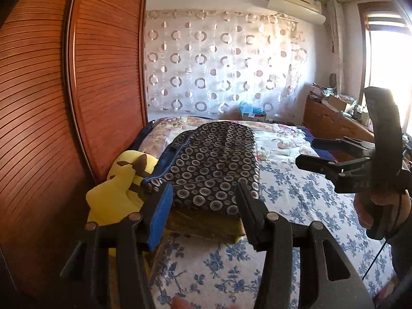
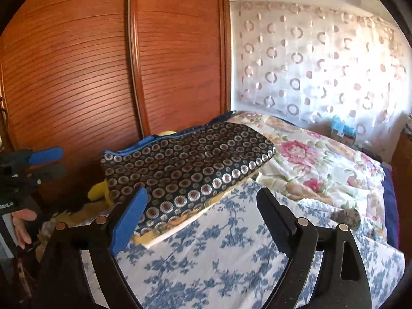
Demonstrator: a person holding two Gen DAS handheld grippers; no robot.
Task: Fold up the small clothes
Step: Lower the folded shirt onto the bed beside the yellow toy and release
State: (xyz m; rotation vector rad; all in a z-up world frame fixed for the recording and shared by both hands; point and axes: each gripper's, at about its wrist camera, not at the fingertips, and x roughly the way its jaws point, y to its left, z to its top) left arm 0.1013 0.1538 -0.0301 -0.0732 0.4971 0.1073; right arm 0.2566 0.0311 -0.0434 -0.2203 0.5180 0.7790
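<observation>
we hold both grippers, left gripper (image 1: 203,203) and right gripper (image 2: 203,213), released and empty; the circle-patterned garment (image 2: 185,162) lies folded on the bed (image 2: 231,257); next we likely need another piece.

Glossy slatted wood on the wardrobe doors (image 2: 154,64); matt woven cloth with shiny ring motifs – the folded garment (image 2: 185,164); soft printed cotton bedsheet (image 2: 211,257); a plush yellow toy (image 1: 116,188).

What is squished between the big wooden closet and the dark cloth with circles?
A yellow plush toy, seen best in the left wrist view, between the wardrobe and the folded cloth.
</observation>
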